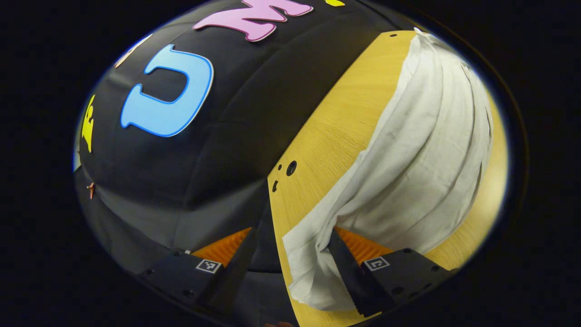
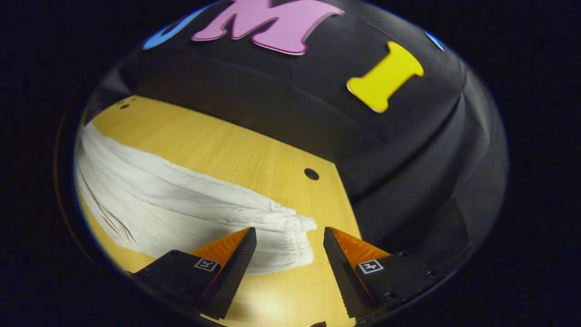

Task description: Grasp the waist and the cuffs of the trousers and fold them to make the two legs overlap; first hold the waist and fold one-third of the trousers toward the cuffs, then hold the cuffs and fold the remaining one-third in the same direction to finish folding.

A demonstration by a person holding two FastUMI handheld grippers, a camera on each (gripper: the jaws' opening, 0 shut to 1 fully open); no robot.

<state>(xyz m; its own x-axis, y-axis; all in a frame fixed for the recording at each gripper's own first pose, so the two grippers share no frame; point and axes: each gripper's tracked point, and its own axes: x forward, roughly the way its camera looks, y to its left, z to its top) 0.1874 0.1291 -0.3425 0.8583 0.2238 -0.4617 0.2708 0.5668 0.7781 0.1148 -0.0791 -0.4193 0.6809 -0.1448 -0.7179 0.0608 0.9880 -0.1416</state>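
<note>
White, plain trousers (image 1: 422,150) (image 2: 181,213), creased into pale grey folds, lying on a yellow-tan wood-grain table (image 1: 331,131) (image 2: 236,150) with dark round holes; black booth cloth beyond the far edge.

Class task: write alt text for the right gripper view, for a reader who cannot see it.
The right gripper is held open just above the gathered end of white trousers lying on a wooden table. The cloth stretches away to the left, wrinkled lengthwise; a small round hole marks the tabletop near its far corner.
</note>
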